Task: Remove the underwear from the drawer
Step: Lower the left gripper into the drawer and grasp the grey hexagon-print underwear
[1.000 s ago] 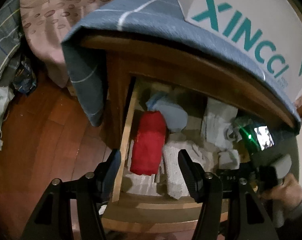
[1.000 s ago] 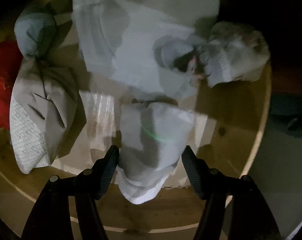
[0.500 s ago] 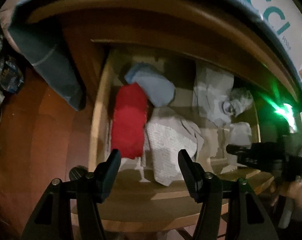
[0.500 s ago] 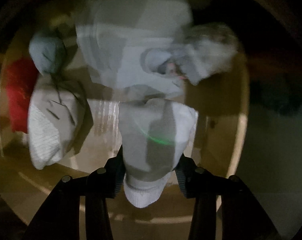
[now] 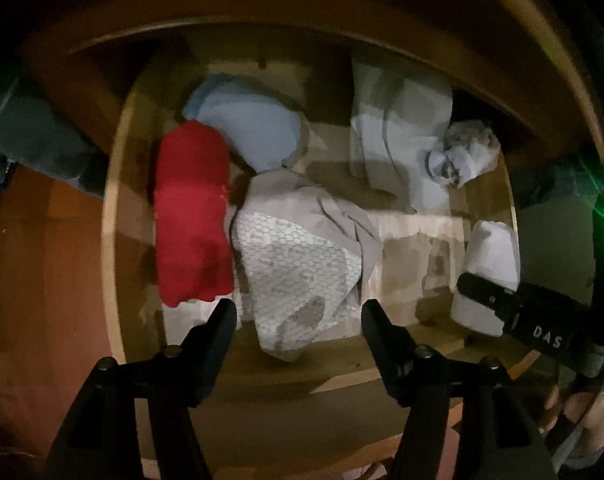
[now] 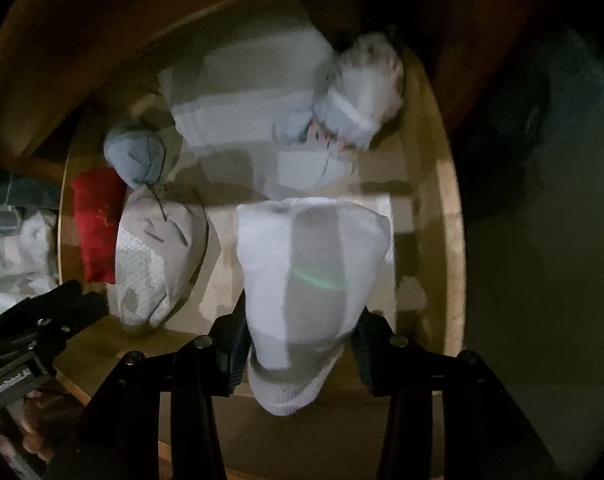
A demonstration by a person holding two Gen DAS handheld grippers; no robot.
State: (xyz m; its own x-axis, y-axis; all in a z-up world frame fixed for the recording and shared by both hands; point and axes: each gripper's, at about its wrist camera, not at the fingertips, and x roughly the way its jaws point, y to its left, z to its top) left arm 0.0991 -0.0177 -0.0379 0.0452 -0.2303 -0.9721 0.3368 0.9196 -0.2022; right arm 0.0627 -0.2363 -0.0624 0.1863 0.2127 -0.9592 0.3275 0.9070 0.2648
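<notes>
The open wooden drawer (image 5: 114, 216) holds folded underwear. My right gripper (image 6: 298, 332) is shut on a white and grey folded piece (image 6: 310, 264) at the drawer's front right; the piece also shows in the left wrist view (image 5: 490, 264). My left gripper (image 5: 298, 316) is open just above the front of a grey lace-patterned piece (image 5: 298, 256), its fingers on either side. A red piece (image 5: 190, 216) lies to its left and a light blue piece (image 5: 246, 128) behind it.
A pale folded garment (image 5: 398, 140) and a bunched bundle (image 5: 466, 152) lie at the drawer's back right. The cabinet top (image 5: 502, 40) overhangs the back of the drawer. Wooden floor (image 5: 34, 260) lies to the left.
My right gripper has closed on the white and grey piece. My left gripper has moved forward and down over the drawer, toward the grey lace piece.
</notes>
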